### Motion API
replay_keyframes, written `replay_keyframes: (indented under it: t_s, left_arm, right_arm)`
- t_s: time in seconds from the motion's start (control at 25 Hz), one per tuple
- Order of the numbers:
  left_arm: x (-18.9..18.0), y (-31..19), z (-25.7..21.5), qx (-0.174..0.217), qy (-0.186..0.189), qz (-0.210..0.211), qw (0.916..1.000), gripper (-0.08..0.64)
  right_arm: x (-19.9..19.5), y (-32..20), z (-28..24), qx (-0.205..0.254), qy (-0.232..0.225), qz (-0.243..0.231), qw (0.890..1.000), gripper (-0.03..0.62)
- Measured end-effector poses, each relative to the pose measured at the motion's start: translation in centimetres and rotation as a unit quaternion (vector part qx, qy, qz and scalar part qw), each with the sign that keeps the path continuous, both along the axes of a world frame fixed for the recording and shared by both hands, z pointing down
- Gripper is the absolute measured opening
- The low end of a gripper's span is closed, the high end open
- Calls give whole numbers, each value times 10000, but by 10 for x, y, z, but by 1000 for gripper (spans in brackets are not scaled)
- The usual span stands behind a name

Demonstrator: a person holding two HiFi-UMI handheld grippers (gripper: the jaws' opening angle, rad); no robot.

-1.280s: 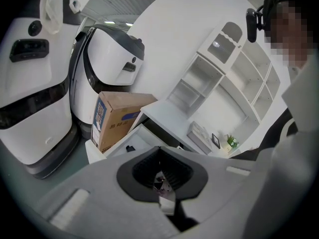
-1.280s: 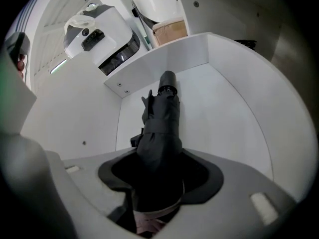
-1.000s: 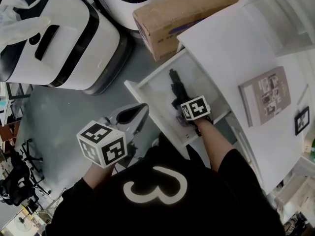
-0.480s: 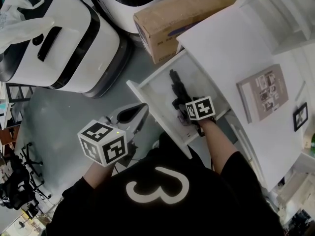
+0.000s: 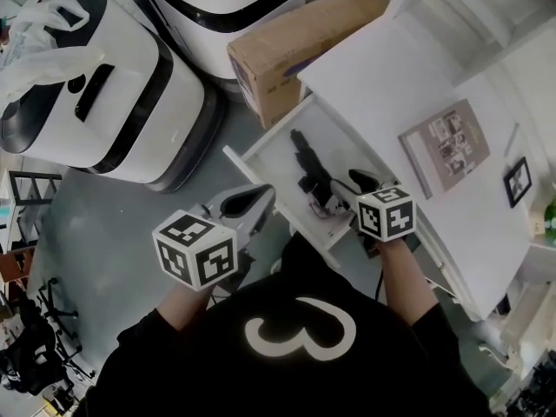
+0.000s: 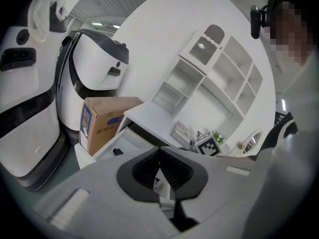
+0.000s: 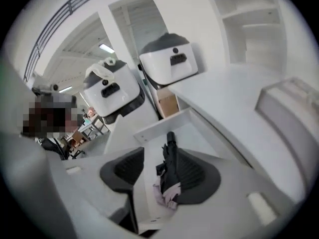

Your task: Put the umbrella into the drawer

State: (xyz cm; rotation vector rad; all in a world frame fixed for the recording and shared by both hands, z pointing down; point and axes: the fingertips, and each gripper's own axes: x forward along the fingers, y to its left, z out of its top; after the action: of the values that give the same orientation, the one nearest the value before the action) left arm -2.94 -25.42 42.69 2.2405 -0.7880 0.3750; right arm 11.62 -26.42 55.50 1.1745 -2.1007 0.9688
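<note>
A folded black umbrella (image 5: pixel 310 172) with a pinkish bit at its near end lies lengthwise in the open white drawer (image 5: pixel 271 153). My right gripper (image 5: pixel 354 188) hangs above the drawer's near right corner, clear of the umbrella. Its jaws have just been closing a little but stand open, with nothing gripped. In the right gripper view the umbrella (image 7: pixel 170 164) shows down through the gap of that gripper (image 7: pixel 152 164). My left gripper (image 5: pixel 246 201) is shut and empty over the floor, left of the drawer's front. Its pads meet in the left gripper view (image 6: pixel 159 152).
A cardboard box (image 5: pixel 282 43) stands on the floor behind the drawer, beside two big white machines (image 5: pixel 104 94). The white desk top (image 5: pixel 373 85) carries a book (image 5: pixel 444 142) and a small framed picture (image 5: pixel 516 181). White shelves (image 6: pixel 214 78) rise behind the desk.
My right gripper has lifted out of the drawer and drifted right, leaving the umbrella lying inside. The left gripper has risen slightly.
</note>
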Motion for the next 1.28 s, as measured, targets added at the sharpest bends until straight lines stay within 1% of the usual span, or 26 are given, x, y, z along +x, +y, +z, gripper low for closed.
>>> replay_keyframes:
  t_s: [0.04,0.12,0.16,0.24,0.28,0.36,0.4,0.6,0.88,1.12,1.28]
  left_arm:
    - [3,3,-4,30,30,70,10000,9]
    - [10,8,-12,83,116,199,9997,9]
    - [14,11,-18,112,175,259,9994,9]
    - [25,19,-30,206,282,393,9986,9]
    - [31,23,-36,269,321,469,9980,9]
    - [40,31,-48,386,380,624,9966,9]
    - [44,36,-53,431,408,695,9958,9]
    - [57,60,-79,658,553,935,9919,9]
    - [64,90,-103,951,594,1159,9869,9]
    - [63,104,-111,1089,584,1220,9848,9]
    - [57,106,-114,1120,578,1183,9849,9]
  right_arm:
    - [-1,4,-17,171,-95,39,9998,191]
    - [-1,14,-49,507,-293,124,9982,169]
    - [0,19,-66,687,-436,185,9965,135]
    - [2,30,-101,1017,-798,319,9911,90]
    - [2,37,-115,1133,-960,359,9883,67]
    - [3,51,-138,1296,-1153,399,9840,45]
    - [4,58,-147,1389,-1207,418,9820,9]
    - [3,93,-191,1908,-1451,480,9697,3]
    - [-5,127,-222,2377,-1500,535,9582,3]
    - [-10,142,-227,2535,-1491,523,9543,3]
    - [-7,145,-229,2552,-1383,629,9549,3]
